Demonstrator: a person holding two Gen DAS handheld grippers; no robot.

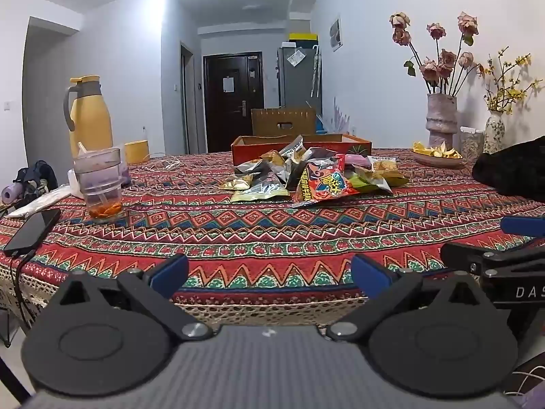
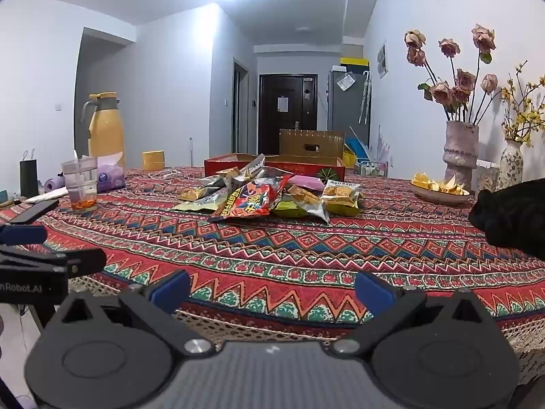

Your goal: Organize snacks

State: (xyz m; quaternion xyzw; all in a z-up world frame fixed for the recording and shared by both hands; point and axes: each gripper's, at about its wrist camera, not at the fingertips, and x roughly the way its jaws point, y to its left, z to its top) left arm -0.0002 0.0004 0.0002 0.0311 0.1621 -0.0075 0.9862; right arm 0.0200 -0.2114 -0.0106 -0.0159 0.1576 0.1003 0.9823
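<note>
A heap of several snack packets (image 1: 306,177) (image 2: 265,194) lies mid-table on the patterned cloth, with a large red packet (image 1: 323,184) (image 2: 248,201) at its front. Behind the heap stands a low red cardboard box (image 1: 354,143) (image 2: 316,167). My left gripper (image 1: 269,272) hovers at the table's near edge, open, nothing between its blue pads. My right gripper (image 2: 272,289) is beside it, also open and empty, well short of the packets. Each gripper shows at the edge of the other's view: right gripper (image 1: 504,259), left gripper (image 2: 41,262).
On the left stand a clear cup (image 1: 100,184) (image 2: 80,184), a yellow thermos (image 1: 88,116) (image 2: 105,129) and a phone (image 1: 32,228) on a cable. A plate of peels (image 1: 436,155) (image 2: 439,187), two flower vases (image 1: 441,119) (image 2: 461,146) and a black object (image 1: 511,173) (image 2: 511,218) sit right.
</note>
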